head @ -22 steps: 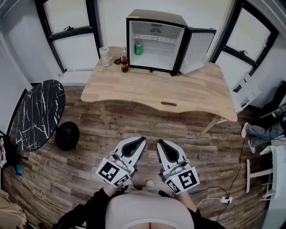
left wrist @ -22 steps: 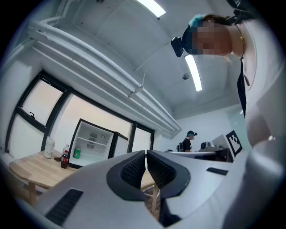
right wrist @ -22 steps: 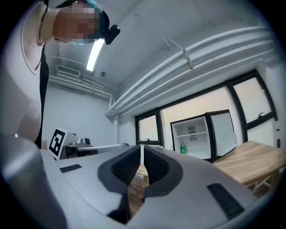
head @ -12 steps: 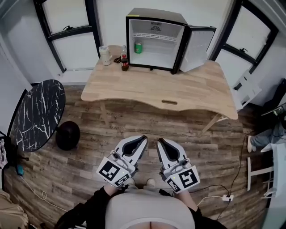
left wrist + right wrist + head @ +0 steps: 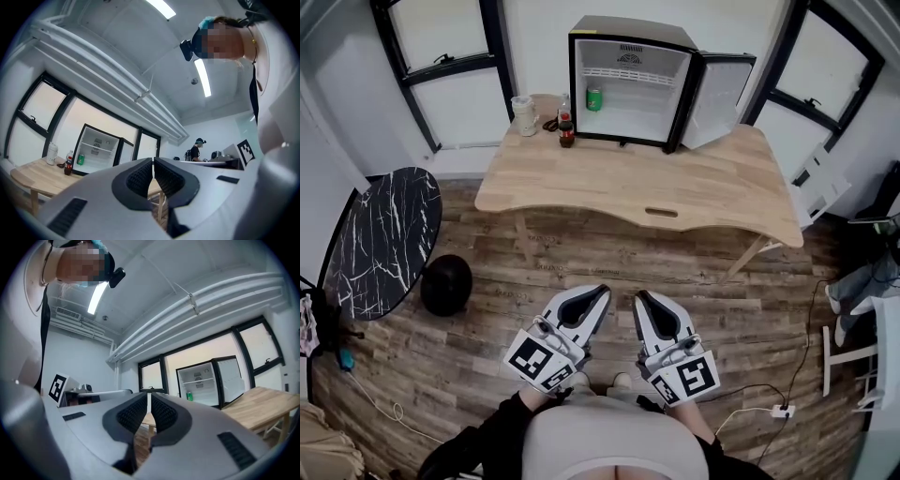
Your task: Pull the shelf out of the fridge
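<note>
Two empty, fully closed tools, left gripper (image 5: 600, 292) and right gripper (image 5: 641, 296), hang low, well short of the fridge (image 5: 623, 33) on the counter (image 5: 675, 192), probably for the walk-up; the wire shelf (image 5: 628, 77) sits inside the open fridge, upper half.

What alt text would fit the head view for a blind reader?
Seen from above, a person holds the left gripper and right gripper, both shut and empty, above a wood floor, short of a wooden table bearing an open fridge with its shelf inside.
</note>
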Motion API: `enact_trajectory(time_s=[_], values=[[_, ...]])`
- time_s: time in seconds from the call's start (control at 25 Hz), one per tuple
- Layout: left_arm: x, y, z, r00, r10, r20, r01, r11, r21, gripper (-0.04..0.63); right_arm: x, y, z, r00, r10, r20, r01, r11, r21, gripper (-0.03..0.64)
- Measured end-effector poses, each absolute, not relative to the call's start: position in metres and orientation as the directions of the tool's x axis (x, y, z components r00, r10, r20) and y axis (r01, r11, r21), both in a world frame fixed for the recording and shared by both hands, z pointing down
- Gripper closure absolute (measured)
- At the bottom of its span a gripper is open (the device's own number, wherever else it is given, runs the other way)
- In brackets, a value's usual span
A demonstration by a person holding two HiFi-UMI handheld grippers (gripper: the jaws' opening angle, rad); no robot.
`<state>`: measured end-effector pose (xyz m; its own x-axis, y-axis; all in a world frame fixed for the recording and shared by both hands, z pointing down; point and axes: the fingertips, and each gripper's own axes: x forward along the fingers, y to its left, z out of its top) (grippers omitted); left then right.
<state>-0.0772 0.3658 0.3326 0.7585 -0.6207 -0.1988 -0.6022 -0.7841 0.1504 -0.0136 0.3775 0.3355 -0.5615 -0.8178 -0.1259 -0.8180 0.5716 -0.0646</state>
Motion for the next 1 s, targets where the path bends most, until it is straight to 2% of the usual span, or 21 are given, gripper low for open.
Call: enact_trajectory(time_s=[0.4, 1.0], values=[[-0.098, 0.381, 0.343, 0.795, -0.577, -0.186, -0.558, -0.816, 0.148, 0.578, -0.033, 0.392, 0.347, -0.502, -0.856, -0.126, -0.853, 0.514, -0.094, 0.572], [-0.107, 0.349, 0.351, 0.792, -0.583, -0.179, -0.563, -0.812, 0.153, 0.578, -0.042, 0.36, 0.358, -0.522, -0.846, -0.104, -0.839, 0.532, -0.116, 0.572]])
